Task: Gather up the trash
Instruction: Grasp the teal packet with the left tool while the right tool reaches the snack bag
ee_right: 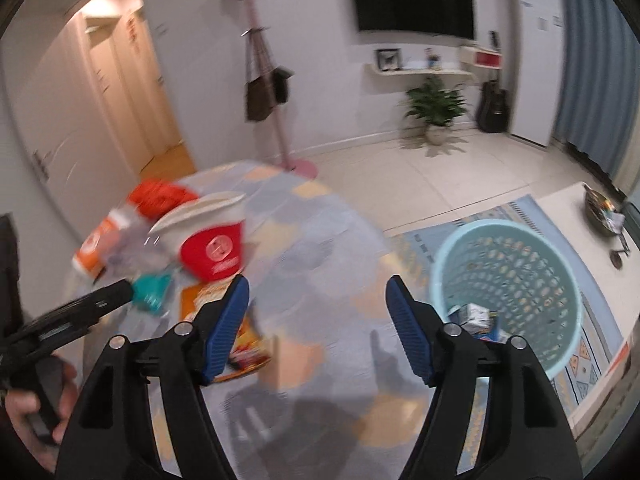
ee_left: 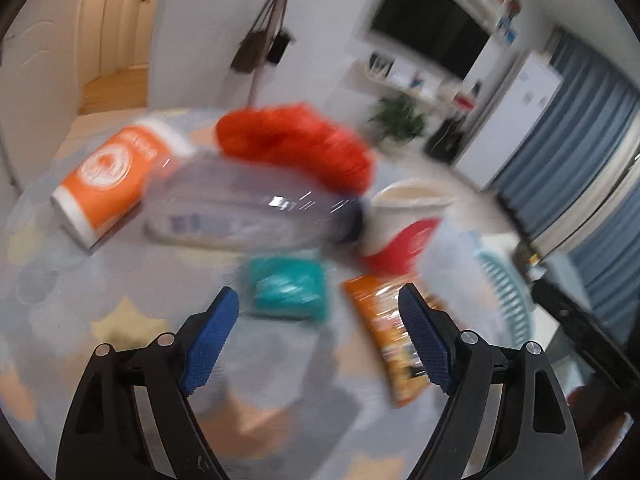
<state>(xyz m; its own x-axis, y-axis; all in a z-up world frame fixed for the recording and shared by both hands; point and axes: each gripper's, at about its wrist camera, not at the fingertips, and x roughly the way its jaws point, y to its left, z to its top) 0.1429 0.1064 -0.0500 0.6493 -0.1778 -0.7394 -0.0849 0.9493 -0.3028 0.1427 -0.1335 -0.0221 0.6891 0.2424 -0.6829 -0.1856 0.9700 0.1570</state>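
Observation:
Trash lies on a round table with a patterned cloth [ee_left: 80,280]: an orange and white cup [ee_left: 108,176] on its side, a clear plastic bottle [ee_left: 248,212], a red crumpled bag [ee_left: 296,144], a red and white paper cup [ee_left: 404,228], a teal packet [ee_left: 288,288] and an orange snack wrapper [ee_left: 392,336]. My left gripper [ee_left: 320,312] is open and empty, just short of the teal packet. My right gripper [ee_right: 318,300] is open and empty over the table, right of the wrapper [ee_right: 240,332]. A light blue basket [ee_right: 508,292] stands on the floor to the right, with some trash inside.
The left gripper's arm [ee_right: 80,308] and the hand holding it show at the left of the right wrist view. A coat stand [ee_right: 272,92], a potted plant [ee_right: 436,108], a guitar [ee_right: 494,108] and a low white table [ee_right: 576,216] stand around the room.

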